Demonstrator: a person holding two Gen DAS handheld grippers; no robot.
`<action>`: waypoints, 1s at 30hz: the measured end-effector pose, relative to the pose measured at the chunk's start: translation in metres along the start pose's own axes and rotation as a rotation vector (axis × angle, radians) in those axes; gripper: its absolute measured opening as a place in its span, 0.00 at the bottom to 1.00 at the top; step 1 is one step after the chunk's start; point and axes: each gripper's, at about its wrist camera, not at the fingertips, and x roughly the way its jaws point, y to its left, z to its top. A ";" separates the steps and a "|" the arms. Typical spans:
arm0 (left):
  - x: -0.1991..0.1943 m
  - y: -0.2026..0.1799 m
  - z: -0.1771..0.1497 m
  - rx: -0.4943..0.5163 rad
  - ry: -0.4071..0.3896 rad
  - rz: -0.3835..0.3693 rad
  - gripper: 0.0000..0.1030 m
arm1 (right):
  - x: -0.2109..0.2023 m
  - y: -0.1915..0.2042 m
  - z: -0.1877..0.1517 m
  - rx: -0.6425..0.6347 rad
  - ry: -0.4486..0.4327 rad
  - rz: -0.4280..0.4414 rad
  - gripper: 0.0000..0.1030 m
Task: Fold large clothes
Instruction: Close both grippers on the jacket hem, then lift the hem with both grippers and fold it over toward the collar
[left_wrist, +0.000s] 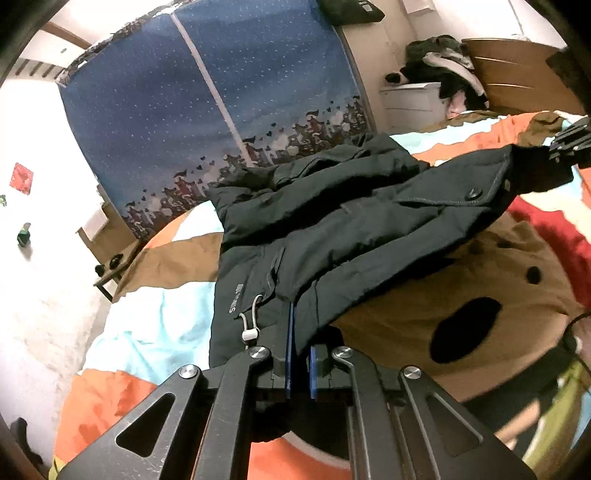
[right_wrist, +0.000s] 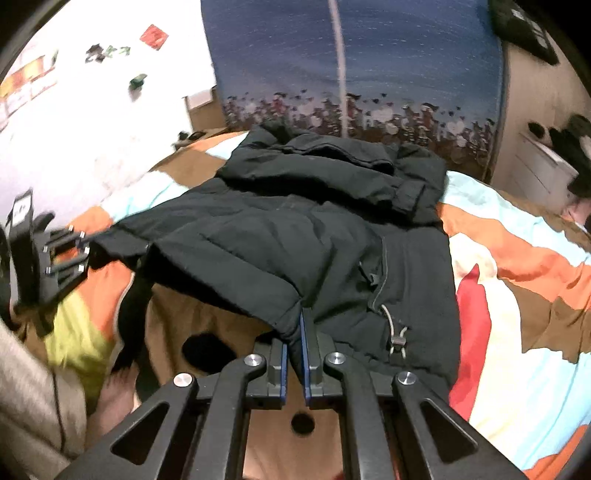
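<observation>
The bulky black padded jacket (left_wrist: 332, 221) lies across the patterned bedspread (left_wrist: 155, 332), its far part, seemingly the hood and shoulders, bunched toward the blue starry fabric wardrobe (left_wrist: 207, 96) and its hem nearest the cameras. The near edge is raised off the bed while the rest rests on the cover, so the jacket hangs as a slack sheet between two held points; that suits carrying the hem over toward the collar for a fold.

The left gripper (left_wrist: 300, 354) has its blue-lined fingers (left_wrist: 289, 332) pinched together on the hem just beside the white toggle cord (left_wrist: 251, 325), fabric filling the narrow gap between them. The right gripper (right_wrist: 293, 347) is likewise clamped on a puckered corner of the hem, with the grey drawstring stopper (right_wrist: 397, 338) just to one side. Each tool also shows at the edge of the other's view, holding a stretched end of the jacket, well apart from its partner. Holding at two spread points probably keeps the heavy edge straight instead of sagging in the middle.

Around the garment, the bedspread shows orange, brown, pale blue and red patches. A white drawer unit (left_wrist: 413, 99) heaped with dark clothes (left_wrist: 439, 62) stands beyond the bed by the wooden headboard (left_wrist: 517, 74).
</observation>
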 end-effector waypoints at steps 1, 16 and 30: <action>-0.003 0.000 0.004 0.001 0.002 -0.006 0.05 | -0.003 0.001 0.001 -0.004 0.005 0.004 0.06; 0.062 0.067 0.171 -0.044 0.013 0.037 0.05 | 0.022 -0.038 0.160 -0.166 0.039 -0.159 0.06; 0.205 0.124 0.250 -0.260 -0.046 0.154 0.05 | 0.140 -0.123 0.272 -0.067 -0.158 -0.330 0.06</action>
